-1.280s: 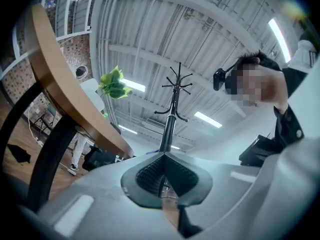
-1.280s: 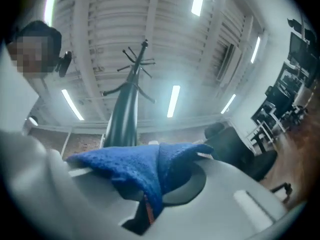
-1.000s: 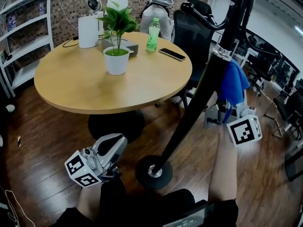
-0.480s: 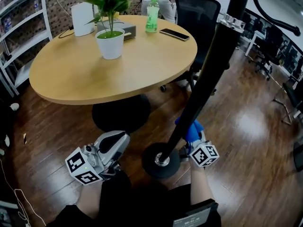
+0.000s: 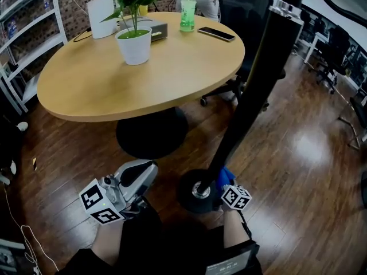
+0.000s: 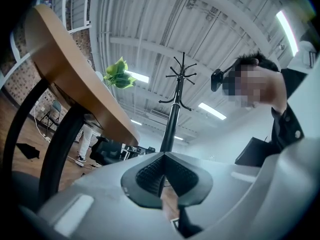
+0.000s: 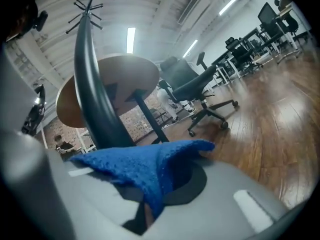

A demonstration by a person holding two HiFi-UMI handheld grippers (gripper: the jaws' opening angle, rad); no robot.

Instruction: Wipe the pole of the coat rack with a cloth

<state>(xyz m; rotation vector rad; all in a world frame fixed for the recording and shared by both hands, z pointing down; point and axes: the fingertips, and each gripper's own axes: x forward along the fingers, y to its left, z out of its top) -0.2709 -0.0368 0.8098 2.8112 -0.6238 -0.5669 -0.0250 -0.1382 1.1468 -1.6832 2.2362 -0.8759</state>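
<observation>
The black pole [image 5: 252, 96] of the coat rack rises from its round base [image 5: 198, 191] on the wood floor. My right gripper [image 5: 228, 183] is down at the foot of the pole, shut on a blue cloth [image 5: 225, 175] that presses against the pole just above the base. In the right gripper view the blue cloth [image 7: 145, 171] is pinched between the jaws with the pole [image 7: 95, 99] right behind it. My left gripper [image 5: 140, 173] hangs low at the left, jaws shut with nothing in them; its view looks up at the rack's pole [image 6: 171, 124].
A round wooden table [image 5: 143, 73] stands close behind the rack, with a potted plant [image 5: 133, 36], a green bottle [image 5: 187, 10] and a phone [image 5: 216, 34] on it. A black office chair [image 5: 243, 16] is at the far side. White shelving [image 5: 23, 44] lines the left wall.
My right gripper has slid the blue cloth down the pole, from chest height to just above the base. The left gripper has stayed where it was.
</observation>
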